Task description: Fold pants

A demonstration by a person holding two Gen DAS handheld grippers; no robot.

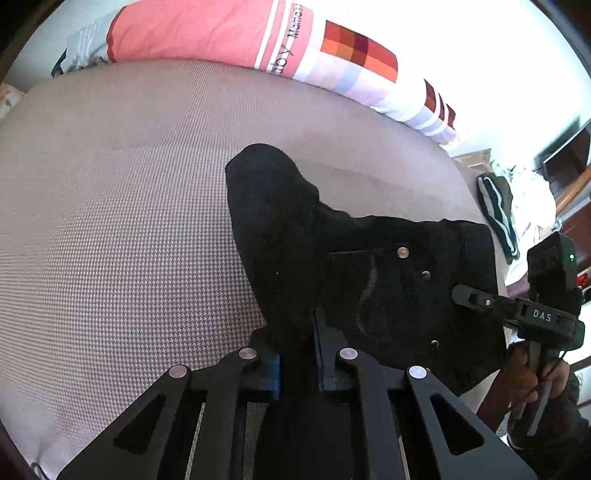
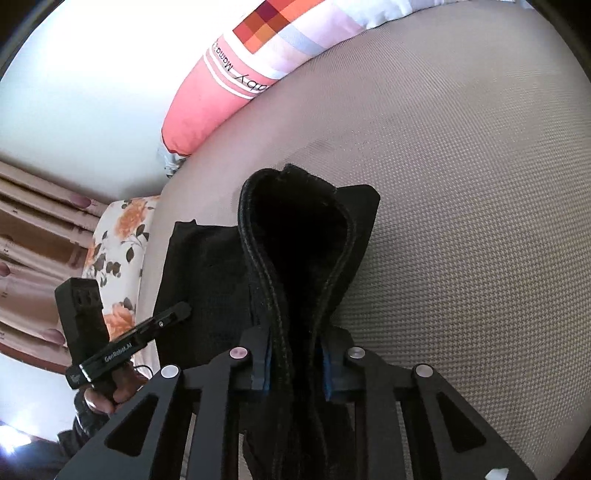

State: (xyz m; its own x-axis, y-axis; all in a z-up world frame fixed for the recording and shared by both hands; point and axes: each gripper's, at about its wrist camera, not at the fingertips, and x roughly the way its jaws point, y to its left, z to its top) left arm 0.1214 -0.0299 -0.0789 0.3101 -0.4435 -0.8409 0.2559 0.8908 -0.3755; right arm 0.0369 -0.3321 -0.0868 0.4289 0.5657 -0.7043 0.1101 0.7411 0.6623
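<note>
Black pants lie partly bunched on the bed, with a metal button showing on the waist part. My left gripper is shut on a raised fold of this cloth, which passes between its blue pads. My right gripper is shut on a thick stitched edge of the pants, lifted off the cover. In the left wrist view the right gripper grips the pants' right edge, held by a hand. In the right wrist view the left gripper sits at the pants' left side.
The bed cover is a grey-beige houndstooth weave with wide bare room to the left. A pink and checked quilt lies along the far edge. A green striped garment and a floral pillow sit off the bed's sides.
</note>
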